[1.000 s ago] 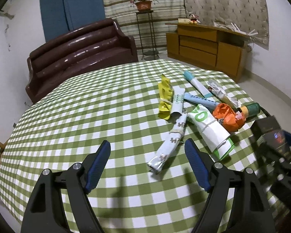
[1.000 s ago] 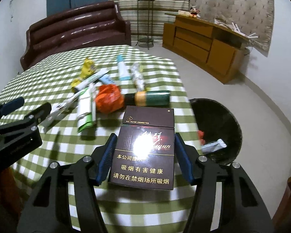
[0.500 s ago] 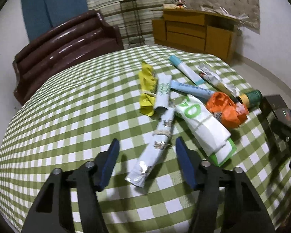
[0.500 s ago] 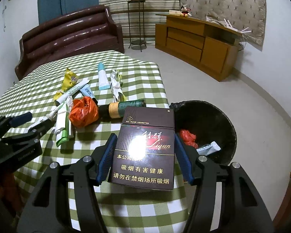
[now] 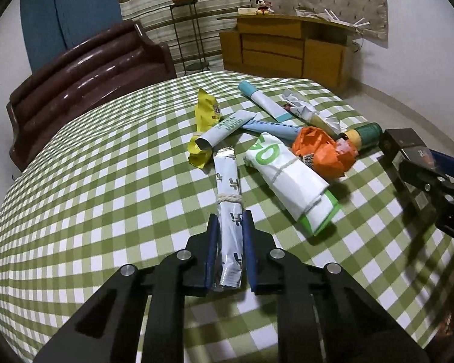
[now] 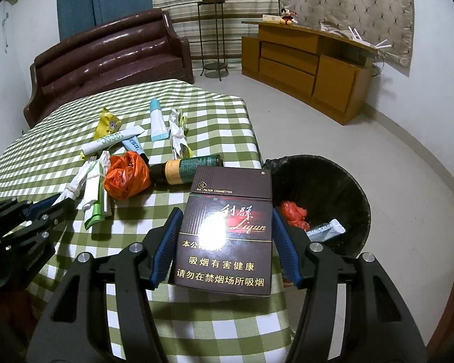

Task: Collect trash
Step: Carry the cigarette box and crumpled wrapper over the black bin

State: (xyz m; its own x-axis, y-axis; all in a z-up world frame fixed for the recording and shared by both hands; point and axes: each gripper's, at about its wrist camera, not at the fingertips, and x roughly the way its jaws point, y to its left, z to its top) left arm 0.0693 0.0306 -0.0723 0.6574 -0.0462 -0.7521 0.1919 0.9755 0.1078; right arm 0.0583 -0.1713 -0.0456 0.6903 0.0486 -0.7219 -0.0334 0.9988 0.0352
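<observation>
Trash lies heaped on the green-checked tablecloth (image 5: 106, 181): a yellow wrapper (image 5: 205, 115), several rolled tubes, an orange crumpled bag (image 5: 320, 151), a green bottle (image 6: 193, 168) on its side, and nearest the left gripper (image 5: 230, 227) a silvery rolled packet (image 5: 230, 199) tied with string. A second ago the left gripper's jaws stood wide apart on either side of that packet's near end; they have just been closing and now pinch it, both blue pads pressed against its sides while the packet rests on the cloth. The right gripper (image 6: 224, 227) looks as it did before, clamped on the dark cigarette pack (image 6: 227, 230), which it holds above the table's edge beside the black bin (image 6: 357, 193). In the bin lie red scraps and a pale tube.
</observation>
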